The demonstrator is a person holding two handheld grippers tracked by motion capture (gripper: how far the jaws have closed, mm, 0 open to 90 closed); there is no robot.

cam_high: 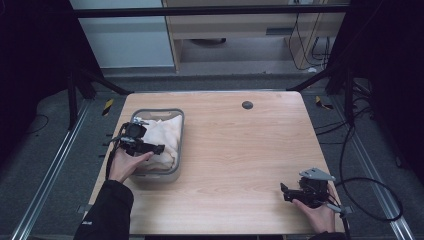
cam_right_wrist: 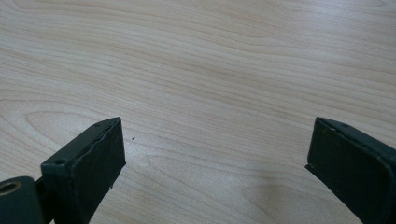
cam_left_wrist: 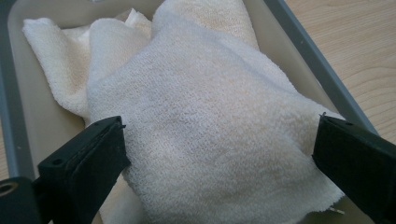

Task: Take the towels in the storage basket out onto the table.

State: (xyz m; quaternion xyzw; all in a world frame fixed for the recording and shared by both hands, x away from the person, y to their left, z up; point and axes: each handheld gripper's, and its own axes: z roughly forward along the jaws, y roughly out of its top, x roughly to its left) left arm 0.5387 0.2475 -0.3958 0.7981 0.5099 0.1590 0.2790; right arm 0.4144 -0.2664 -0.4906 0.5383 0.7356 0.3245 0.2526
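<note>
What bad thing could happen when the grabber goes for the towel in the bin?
The left hand-held gripper is open wide over the towel, so it might pinch only the top fold and the rest would droop. The towel lies bunched in the bin, so lifting might drag it against the wall or shift the bin.

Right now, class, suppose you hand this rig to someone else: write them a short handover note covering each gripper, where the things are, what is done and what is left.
Left gripper: open, jaws wide, poised over the white towel; pads not pressing on it.
Right gripper: open, holding nothing, low over bare table at the near right.
Things: the towel lies crumpled inside the grey basket on the left side of the table.
Done: left gripper is lined up over the towel.
Left: probably close on the towel and lift it out of the basket; nothing lies on the table yet.
</note>
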